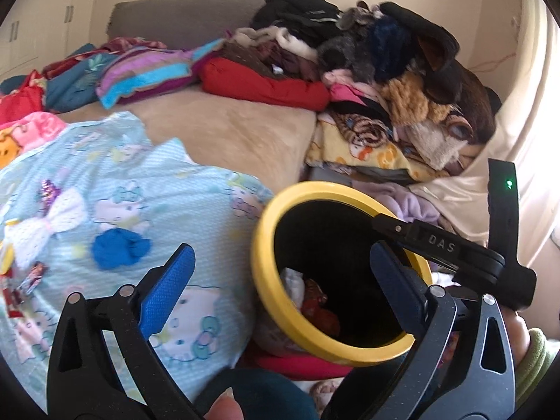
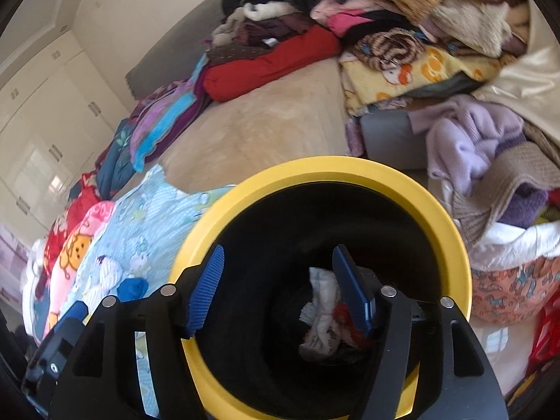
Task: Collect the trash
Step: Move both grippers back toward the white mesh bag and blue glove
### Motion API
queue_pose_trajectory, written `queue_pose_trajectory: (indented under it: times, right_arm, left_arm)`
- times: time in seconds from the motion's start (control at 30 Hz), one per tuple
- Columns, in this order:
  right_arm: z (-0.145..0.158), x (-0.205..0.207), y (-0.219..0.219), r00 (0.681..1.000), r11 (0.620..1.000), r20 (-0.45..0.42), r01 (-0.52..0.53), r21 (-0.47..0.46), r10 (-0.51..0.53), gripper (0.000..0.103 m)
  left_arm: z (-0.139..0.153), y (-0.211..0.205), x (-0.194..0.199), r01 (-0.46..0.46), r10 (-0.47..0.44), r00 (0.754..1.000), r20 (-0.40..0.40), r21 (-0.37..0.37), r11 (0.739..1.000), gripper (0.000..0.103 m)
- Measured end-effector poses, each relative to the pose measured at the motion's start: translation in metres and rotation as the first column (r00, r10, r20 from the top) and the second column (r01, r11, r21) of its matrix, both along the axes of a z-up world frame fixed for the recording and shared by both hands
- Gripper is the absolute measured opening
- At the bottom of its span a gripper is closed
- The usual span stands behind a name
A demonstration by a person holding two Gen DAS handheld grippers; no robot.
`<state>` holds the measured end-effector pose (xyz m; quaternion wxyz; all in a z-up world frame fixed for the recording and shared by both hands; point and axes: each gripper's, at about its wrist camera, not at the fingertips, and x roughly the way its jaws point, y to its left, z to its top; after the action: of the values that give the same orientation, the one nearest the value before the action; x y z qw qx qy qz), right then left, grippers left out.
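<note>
Both claws gape empty: right claw (image 2: pixel 276 290) over the yellow-rimmed bin (image 2: pixel 451 231), left claw (image 1: pixel 280 280) beside it.

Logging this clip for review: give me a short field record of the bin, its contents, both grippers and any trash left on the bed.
bin: yellow-rimmed bin, black inside, on the bed
contents: crumpled white paper, red wrapper
left gripper: open, empty, at the bin's rim
right gripper: open, empty, over the bin mouth
left on bed: blue crumpled wad on the light blue blanket

Open right claw (image 2: pixel 280 290) over yellow bin (image 2: pixel 451 238)
</note>
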<state>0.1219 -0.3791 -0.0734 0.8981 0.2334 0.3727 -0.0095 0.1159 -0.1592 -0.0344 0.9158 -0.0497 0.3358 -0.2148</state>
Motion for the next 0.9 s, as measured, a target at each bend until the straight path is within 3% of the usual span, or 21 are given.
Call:
queue_pose_trajectory:
  times: [0.43,0.9]
  right_arm:
    - [0.021,-0.002,0.060,0.989,0.988,0.049,-0.139,-0.072,0.143,0.066]
    - [0.031,-0.006,0.120,0.960,0.959,0.087,-0.257,-0.116,0.268,0.069]
  left_arm:
    - [0.017,0.064,-0.010,-0.169,0.168,0.983,0.072,0.006,0.986,0.092]
    - [0.018,0.123,-0.013,-0.286,0.287,0.954,0.087,-0.017,0.958,0.092]
